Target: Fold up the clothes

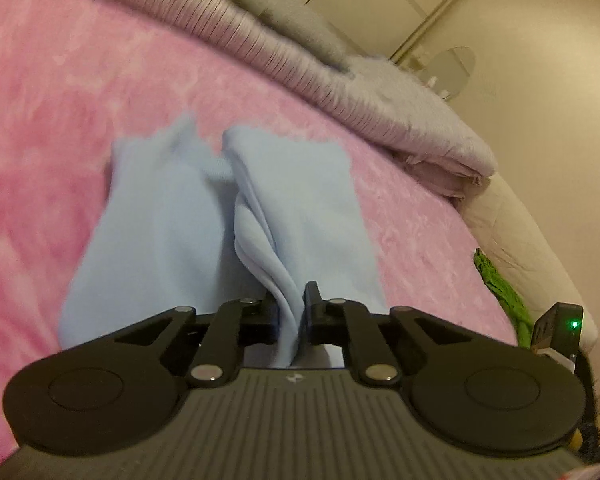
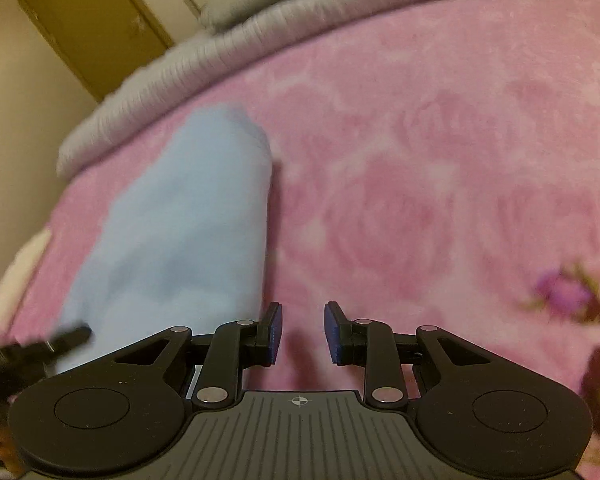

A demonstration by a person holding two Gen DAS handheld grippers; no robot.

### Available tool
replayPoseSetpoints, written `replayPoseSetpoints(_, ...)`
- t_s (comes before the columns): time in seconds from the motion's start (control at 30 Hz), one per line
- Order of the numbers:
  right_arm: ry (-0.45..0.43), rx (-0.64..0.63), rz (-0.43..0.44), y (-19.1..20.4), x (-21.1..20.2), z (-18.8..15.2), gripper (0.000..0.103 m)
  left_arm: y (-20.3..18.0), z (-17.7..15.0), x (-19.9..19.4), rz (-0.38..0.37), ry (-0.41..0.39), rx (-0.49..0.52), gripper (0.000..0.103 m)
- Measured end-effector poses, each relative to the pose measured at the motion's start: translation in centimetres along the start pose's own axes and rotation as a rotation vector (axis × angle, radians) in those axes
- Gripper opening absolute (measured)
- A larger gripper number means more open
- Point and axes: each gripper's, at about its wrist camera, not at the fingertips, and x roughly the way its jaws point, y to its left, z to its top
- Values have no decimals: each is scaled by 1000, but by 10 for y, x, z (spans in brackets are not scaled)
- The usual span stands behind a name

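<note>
**A:** So where's the soft light-blue fabric garment (image 1: pixel 300 200) at? It's spread on the pink fleecy rose-patterned bed cover (image 1: pixel 80 100), stretched away from the camera in two long lobes with a deep crease between them. A bunched ridge of its near edge is pinched by the left gripper (image 1: pixel 291 316), jaws closed tight on the cloth. From the right wrist view, the same blue piece (image 2: pixel 188 220) is seen as one long, fairly smooth panel lying off to the left.

**B:** And the right gripper (image 2: pixel 302 334)?

**A:** Jaws parted, nothing between them, held over bare pink cover just beside the garment's right edge. Further out, a ribbed greyish-lilac quilt (image 1: pixel 260 40) is bundled along the far side of the bed, and something bright green (image 1: pixel 500 288) is tucked at the bed's edge.

**B:** Which step, then?

**A:** A fold or a straightening pull is judged to be in hand, given the clamped edge. Whether the cloth is being lifted to start a fold or being set down from one can't be settled; both views are blurred. Either way, even tension would be needed so the centre crease isn't locked in, and a second grip on the matching edge would likely be wanted.
</note>
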Motion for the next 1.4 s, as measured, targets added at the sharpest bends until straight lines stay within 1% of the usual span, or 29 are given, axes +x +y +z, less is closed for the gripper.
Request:
replayPoseSetpoints(0.07,-7,-44,9,17,2,-2,27,-5,9,-14,3,-47,53,8)
replayPoseSetpoints(0.17,-31,-129,13,42,3,-3,27,-1,15,-35,30,-93,100,8)
replayPoseSetpoints(0.23,-40,-187,21,56,4,-5,27,15,9,-40,64,-81,82,8)
replayPoseSetpoints(0.33,-33,-235,22,68,12,-10,27,47,-9,-30,93,-24,-12,8)
replayPoseSetpoints(0.53,-28,-258,19,73,16,-12,27,45,-9,-38,42,-97,-18,8)
replayPoseSetpoints(0.73,-29,-276,25,77,22,-16,27,58,-18,-31,67,-92,-27,8)
replayPoseSetpoints(0.87,-41,-337,11,83,27,-22,27,65,-24,-27,83,-90,-30,8)
replayPoseSetpoints(0.97,-55,-388,2,86,22,-25,27,56,-18,-30,100,-92,-8,9)
replayPoseSetpoints(1.03,-65,-347,25,80,13,-22,27,53,-15,-36,133,-83,-37,13)
replayPoseSetpoints(1.1,-68,-297,57,73,2,-21,27,51,-16,-49,161,-99,-70,16)
replayPoseSetpoints(1.13,-71,-280,68,71,-4,-23,27,51,-20,-56,173,-109,-96,16)
replayPoseSetpoints(1.2,-79,-249,97,68,-16,-29,27,54,-29,-68,165,-113,-180,20)
replayPoseSetpoints(1.3,-93,-219,136,67,-30,-42,27,65,-43,-78,119,-124,-324,22)
replayPoseSetpoints(1.37,-106,-244,139,70,-38,-50,27,72,-51,-82,79,-135,-420,24)
replayPoseSetpoints(1.4,-115,-294,129,75,-37,-55,27,76,-52,-82,66,-139,-449,25)
